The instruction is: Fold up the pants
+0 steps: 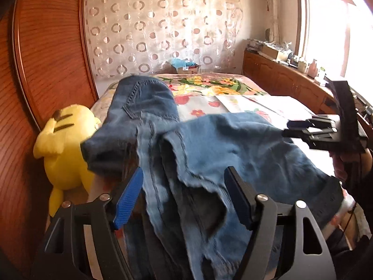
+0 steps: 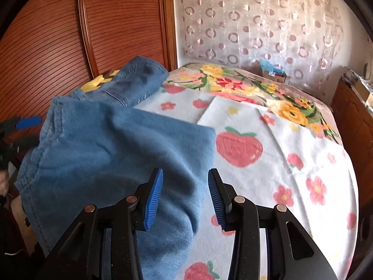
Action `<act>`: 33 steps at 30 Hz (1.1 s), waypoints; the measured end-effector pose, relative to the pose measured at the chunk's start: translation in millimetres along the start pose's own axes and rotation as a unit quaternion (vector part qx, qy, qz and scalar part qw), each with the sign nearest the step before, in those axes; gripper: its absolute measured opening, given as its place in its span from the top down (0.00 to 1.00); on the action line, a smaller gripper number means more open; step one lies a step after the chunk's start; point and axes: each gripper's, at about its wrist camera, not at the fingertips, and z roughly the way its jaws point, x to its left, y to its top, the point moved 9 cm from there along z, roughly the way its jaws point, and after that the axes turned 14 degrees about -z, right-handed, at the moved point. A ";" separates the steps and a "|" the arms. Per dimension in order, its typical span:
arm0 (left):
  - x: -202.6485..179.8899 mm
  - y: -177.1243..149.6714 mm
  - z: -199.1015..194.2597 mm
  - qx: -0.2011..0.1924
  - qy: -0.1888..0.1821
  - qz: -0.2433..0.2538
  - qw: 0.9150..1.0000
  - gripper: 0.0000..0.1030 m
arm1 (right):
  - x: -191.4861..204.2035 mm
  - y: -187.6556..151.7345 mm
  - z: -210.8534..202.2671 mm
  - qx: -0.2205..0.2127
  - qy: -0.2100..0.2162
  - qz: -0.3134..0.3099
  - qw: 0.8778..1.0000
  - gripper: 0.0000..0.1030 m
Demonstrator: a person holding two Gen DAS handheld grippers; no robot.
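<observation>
Blue denim pants [image 1: 209,144] lie bunched on the bed, one part folded over another, with a stitched section reaching toward the far left. My left gripper [image 1: 184,170] is open, its blue pads wide apart over the rumpled denim without pressing it. In the right wrist view the pants [image 2: 116,144] spread to the left. My right gripper [image 2: 185,171] is open too; a fold of denim lies between and below its pads, and neither pad clamps it. The right gripper [image 1: 303,128] also shows at the right edge of the left wrist view. The left gripper's blue pad [image 2: 25,122] peeks in at the far left.
A strawberry and flower blanket [image 2: 268,151] covers the bed. A yellow plush toy [image 1: 65,144] sits against the wooden panel [image 1: 46,58] left of the pants. A low wooden cabinet [image 1: 279,77] with clutter runs under the window. A cardboard box [image 1: 186,68] stands beyond the bed.
</observation>
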 end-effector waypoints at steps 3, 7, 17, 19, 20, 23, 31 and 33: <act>2.7 7.3 15.2 0.018 -0.005 0.001 1.000 0.43 | -0.2 -5.2 2.3 0.002 0.005 0.005 1.000 0.60; 5.0 13.9 36.1 0.039 -0.016 0.003 0.999 0.58 | -10.1 -9.2 7.7 0.003 0.007 0.012 1.000 0.60; 16.8 37.3 31.0 0.004 0.024 0.031 0.999 0.84 | -10.7 -12.9 11.5 -0.008 0.016 0.023 1.000 0.60; 22.1 37.8 32.5 0.010 0.027 0.025 0.999 0.84 | -6.6 -11.5 13.9 -0.011 0.025 0.024 0.999 0.60; 23.0 37.0 33.9 0.014 0.028 0.026 0.999 0.84 | -5.9 -10.8 14.8 -0.011 0.022 0.024 0.999 0.60; 22.4 32.1 34.6 0.029 0.023 0.023 0.999 0.79 | -6.3 -11.1 16.0 -0.010 0.022 0.029 0.999 0.60; 4.2 24.9 13.4 0.015 0.012 0.026 0.999 0.36 | -11.1 -3.9 23.8 -0.008 0.020 0.043 0.999 0.55; -2.5 22.2 7.9 0.008 0.003 0.025 1.000 0.30 | -12.5 -1.2 26.2 -0.009 0.021 0.050 0.998 0.53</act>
